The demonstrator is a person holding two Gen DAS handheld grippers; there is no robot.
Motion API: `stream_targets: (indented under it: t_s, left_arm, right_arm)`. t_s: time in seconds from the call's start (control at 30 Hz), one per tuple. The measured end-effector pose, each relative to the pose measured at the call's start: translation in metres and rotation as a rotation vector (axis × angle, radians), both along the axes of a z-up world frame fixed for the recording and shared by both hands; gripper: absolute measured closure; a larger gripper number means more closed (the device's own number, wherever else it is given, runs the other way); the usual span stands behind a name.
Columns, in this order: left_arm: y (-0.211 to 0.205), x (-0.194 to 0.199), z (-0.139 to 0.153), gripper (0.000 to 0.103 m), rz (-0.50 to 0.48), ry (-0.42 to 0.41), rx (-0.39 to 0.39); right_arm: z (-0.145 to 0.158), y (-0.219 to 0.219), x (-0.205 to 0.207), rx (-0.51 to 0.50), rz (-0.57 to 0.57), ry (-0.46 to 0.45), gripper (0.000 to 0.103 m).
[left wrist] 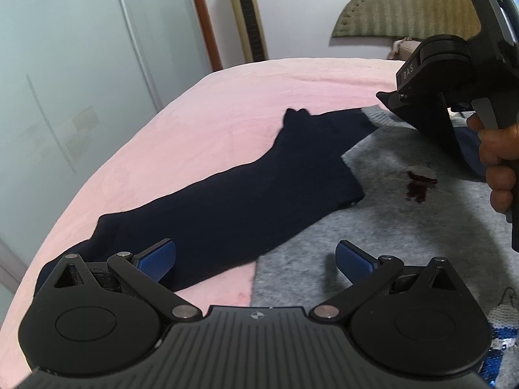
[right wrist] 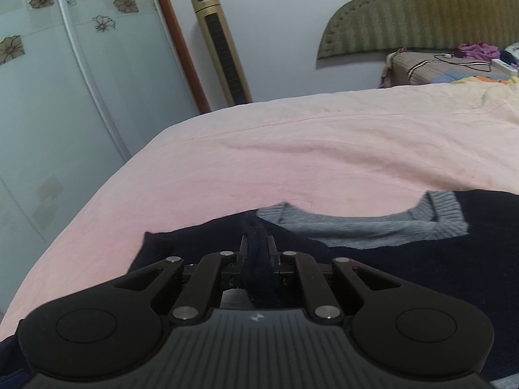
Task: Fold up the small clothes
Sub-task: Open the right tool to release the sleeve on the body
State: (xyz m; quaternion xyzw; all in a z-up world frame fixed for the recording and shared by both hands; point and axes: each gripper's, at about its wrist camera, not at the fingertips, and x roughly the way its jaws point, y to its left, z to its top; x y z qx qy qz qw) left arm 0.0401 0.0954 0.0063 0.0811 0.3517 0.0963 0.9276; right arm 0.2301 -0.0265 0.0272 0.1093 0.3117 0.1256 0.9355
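Observation:
A small grey sweater (left wrist: 405, 227) with dark navy sleeves lies on the pink bed. One navy sleeve (left wrist: 227, 207) stretches out to the left across the blanket. My left gripper (left wrist: 256, 264) is open and empty, its blue pads (left wrist: 159, 259) low over the sleeve and the grey body. My right gripper (right wrist: 258, 253) is shut on a bunch of navy sleeve fabric (right wrist: 258, 269) near the grey ribbed collar (right wrist: 373, 227). It also shows in the left wrist view (left wrist: 421, 110), hand-held at the upper right over the sweater.
The pink blanket (right wrist: 292, 149) covers the bed, whose left edge drops off toward glass wardrobe doors (right wrist: 65, 97). A gold tower fan (right wrist: 223, 45) stands at the wall. A padded headboard (right wrist: 421, 9) and a cluttered bedside stand (right wrist: 454, 64) are far right.

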Motion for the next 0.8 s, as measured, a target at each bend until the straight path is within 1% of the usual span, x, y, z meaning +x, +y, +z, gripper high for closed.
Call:
stream_targets:
  t_s: [0.2,0.3,0.4,0.53,0.57,0.6,0.63,0.67,0.73,0.8]
  left_arm:
    - [0.012,-0.002,0.001,0.000,0.024,0.027,-0.039]
    - [0.014,-0.004,0.001,0.000,0.034,0.027,-0.013]
    - [0.014,-0.008,0.001,0.000,0.041,0.028,0.010]
    - [0.022,-0.020,0.002,0.000,0.069,0.025,-0.003]
    - [0.025,-0.022,0.002,0.000,0.076,0.026,-0.009]
    - [0.027,-0.025,0.002,0.000,0.081,0.026,-0.016]
    - [0.029,-0.028,0.003,0.000,0.088,0.026,-0.021]
    - [0.032,-0.032,0.003,0.000,0.097,0.024,-0.022]
    - [0.039,-0.037,0.005,0.000,0.119,0.020,-0.021]
    - [0.050,-0.042,0.008,0.000,0.152,0.016,-0.029]
  right_arm:
    - [-0.003,0.013,0.005,0.005,0.019,0.019,0.095]
    - [-0.010,0.017,0.009,0.006,0.023,0.044,0.095]
    - [-0.018,0.016,0.014,0.023,0.031,0.089,0.093]
    - [-0.021,0.019,0.013,-0.001,0.055,0.116,0.090]
    - [-0.019,0.020,0.011,-0.008,0.059,0.109,0.083]
    - [-0.017,0.022,0.008,-0.011,0.059,0.101,0.066]
    - [-0.017,0.023,0.006,-0.013,0.060,0.094,0.054]
    - [-0.016,0.025,0.004,-0.021,0.067,0.088,0.035]
    - [-0.018,0.031,0.001,-0.050,0.098,0.068,0.034]
    - [-0.022,0.038,0.001,-0.100,0.109,0.080,0.034]
